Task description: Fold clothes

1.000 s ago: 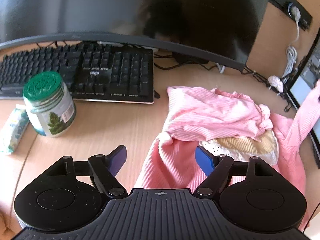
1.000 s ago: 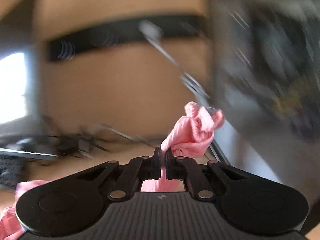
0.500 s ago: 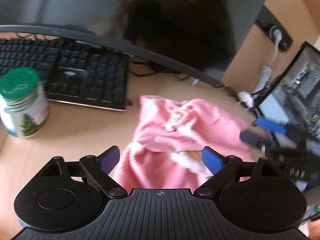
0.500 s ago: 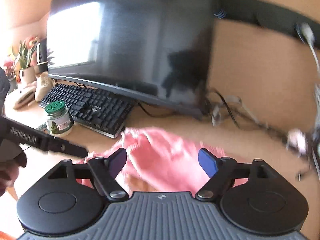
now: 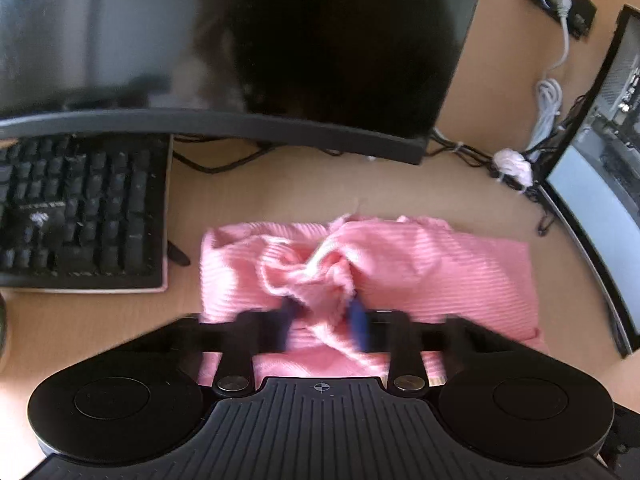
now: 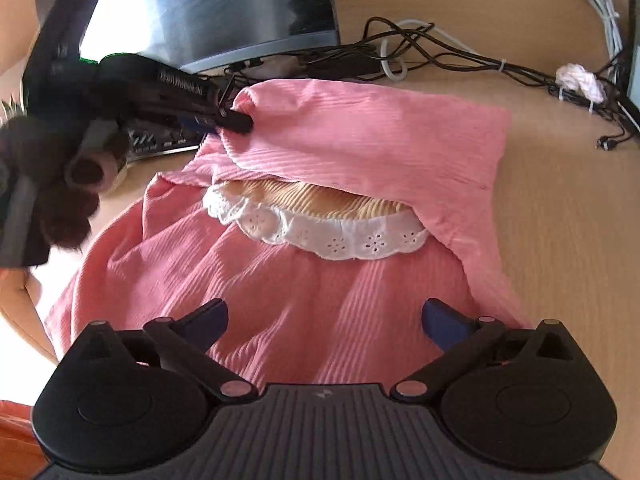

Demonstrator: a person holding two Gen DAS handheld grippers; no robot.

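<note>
A pink ribbed garment (image 6: 320, 292) with a white lace collar (image 6: 320, 236) and tan lining lies on the wooden desk (image 6: 560, 200). My left gripper (image 5: 322, 322) is closing on a bunched pink fold (image 5: 320, 272); in the right wrist view the left gripper (image 6: 236, 120) pinches the pink fold (image 6: 256, 100) at the garment's far left and holds it up. My right gripper (image 6: 324, 320) is open and empty, low over the garment's near part.
A black keyboard (image 5: 80, 216) lies left of the garment. A large dark monitor (image 5: 240, 40) stands behind it. A second screen (image 5: 600, 184) stands at the right. Cables (image 6: 460, 56) and a white cord (image 5: 548, 100) run along the back of the desk.
The right gripper let go of the pink cloth, opened and came down over the garment. The left gripper moved right onto the garment and closed from open onto a fold.
</note>
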